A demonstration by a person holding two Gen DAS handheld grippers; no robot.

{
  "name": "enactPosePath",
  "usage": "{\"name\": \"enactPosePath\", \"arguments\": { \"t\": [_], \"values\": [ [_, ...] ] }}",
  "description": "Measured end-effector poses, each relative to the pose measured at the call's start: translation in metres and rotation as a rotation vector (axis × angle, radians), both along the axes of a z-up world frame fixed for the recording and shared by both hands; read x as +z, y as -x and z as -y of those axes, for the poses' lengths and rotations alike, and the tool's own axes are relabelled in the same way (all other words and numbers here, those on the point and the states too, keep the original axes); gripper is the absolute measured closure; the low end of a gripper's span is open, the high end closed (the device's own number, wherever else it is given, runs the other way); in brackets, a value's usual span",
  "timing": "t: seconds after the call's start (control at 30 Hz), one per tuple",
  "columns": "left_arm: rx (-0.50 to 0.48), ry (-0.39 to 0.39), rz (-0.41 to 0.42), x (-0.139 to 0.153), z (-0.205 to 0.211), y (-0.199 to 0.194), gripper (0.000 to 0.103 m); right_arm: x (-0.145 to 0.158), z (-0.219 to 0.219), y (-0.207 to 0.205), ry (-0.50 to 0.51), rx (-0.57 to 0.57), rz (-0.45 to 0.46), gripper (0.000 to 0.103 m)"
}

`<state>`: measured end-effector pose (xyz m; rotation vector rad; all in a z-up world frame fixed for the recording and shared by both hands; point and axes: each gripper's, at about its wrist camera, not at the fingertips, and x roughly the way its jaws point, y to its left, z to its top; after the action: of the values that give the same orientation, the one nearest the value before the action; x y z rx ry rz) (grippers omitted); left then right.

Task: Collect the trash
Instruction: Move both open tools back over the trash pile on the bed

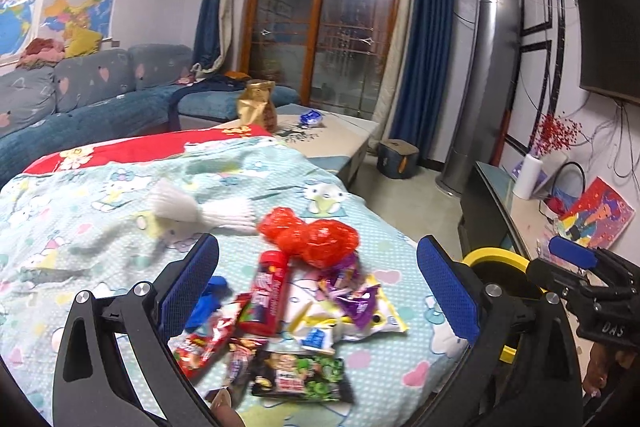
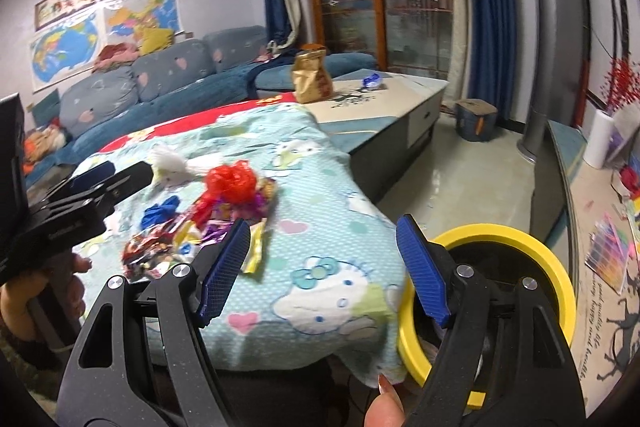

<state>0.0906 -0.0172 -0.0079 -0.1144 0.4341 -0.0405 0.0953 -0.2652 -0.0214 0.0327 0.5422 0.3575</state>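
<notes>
Trash wrappers (image 1: 304, 327) are lying heaped on the cartoon-print cloth (image 1: 100, 227) covering the worktop, just beside the yellow-rimmed bin (image 2: 520, 247) at its corner, while the left tool (image 1: 316, 283) and right tool (image 2: 320, 267) are both hovering with jaws apart, gripping nothing.

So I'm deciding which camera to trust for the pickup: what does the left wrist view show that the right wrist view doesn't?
Only the left wrist view shows the pile up close: the red tube and the black-and-green wrapper read clearly between the open left gripper.

Only the right wrist view shows the inside of the yellow-rimmed bin behind the open right gripper, and a fingertip at the bottom edge.

Both show the crumpled red plastic, the white cloth, the cartoon-print cover and the gold bag.
</notes>
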Motion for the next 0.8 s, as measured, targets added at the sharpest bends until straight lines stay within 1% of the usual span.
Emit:
{"name": "enactPosePath", "arguments": {
  "t": [0.13,0.27,0.47,0.8],
  "values": [
    [0.033,-0.002,-0.004,0.0,-0.015,0.002,0.007,0.003,-0.015,0.002,0.007,0.035,-0.001,0.036],
    [0.08,0.019,-0.006,0.001,-0.036,0.003,0.007,0.005,-0.032,0.004,0.018,0.08,0.003,0.036],
    [0.146,0.03,-0.001,0.003,-0.06,0.006,0.007,0.007,-0.056,0.004,0.027,0.14,0.006,0.036],
    [0.228,0.068,-0.017,-0.004,-0.1,0.008,0.007,0.008,-0.084,-0.009,0.039,0.186,0.002,0.036]
  ]
}}
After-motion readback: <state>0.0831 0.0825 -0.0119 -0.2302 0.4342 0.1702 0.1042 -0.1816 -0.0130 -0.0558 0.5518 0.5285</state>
